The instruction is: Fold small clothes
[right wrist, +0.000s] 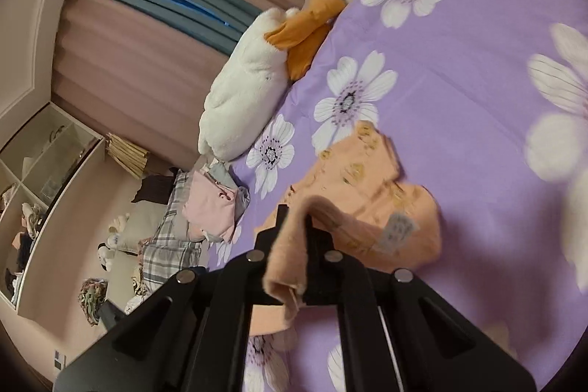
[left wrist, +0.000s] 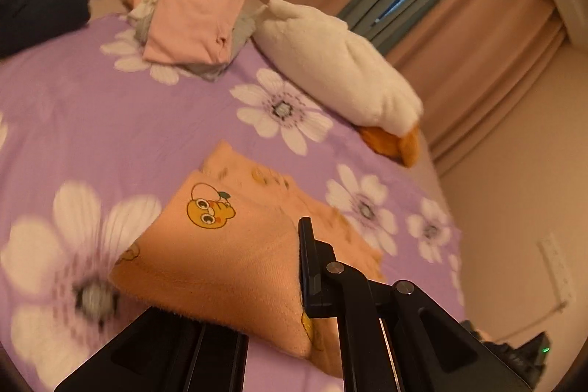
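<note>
A small orange garment with yellow cartoon prints lies on the purple flowered bedsheet. My left gripper is shut on one edge of it and holds that edge lifted; only its right finger shows, the cloth hides the left one. In the right wrist view the same garment lies partly on the sheet, a white label showing. My right gripper is shut on another edge, which drapes over the fingers.
A pile of folded pink and grey clothes sits at the far side of the bed beside a white plush duck. A dark garment lies at far left. Curtains, a shelf unit and clutter surround the bed.
</note>
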